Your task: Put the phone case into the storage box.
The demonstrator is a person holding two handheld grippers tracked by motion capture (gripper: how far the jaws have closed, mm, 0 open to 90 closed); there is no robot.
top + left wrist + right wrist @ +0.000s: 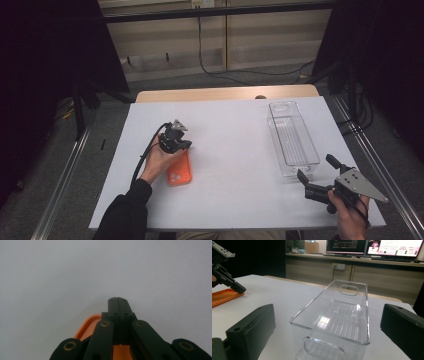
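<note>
An orange phone case (179,171) lies flat on the white table (235,150), left of centre. My left gripper (185,145) is held over the case's far end, its jaws shut. In the left gripper view the shut tips (116,299) reach past the rim of the orange case (90,326), which lies under them; nothing shows between them. My right gripper (317,169) is open at the near right, just short of the near end of a clear plastic bin (292,140). In the right gripper view the bin (337,315) is empty and stands between the spread jaws.
The bin runs lengthwise along the table's right side. A bare wooden strip (225,93) edges the table's far side. A black cable (145,157) trails from the left gripper. Monitors (372,246) stand on a counter beyond the table.
</note>
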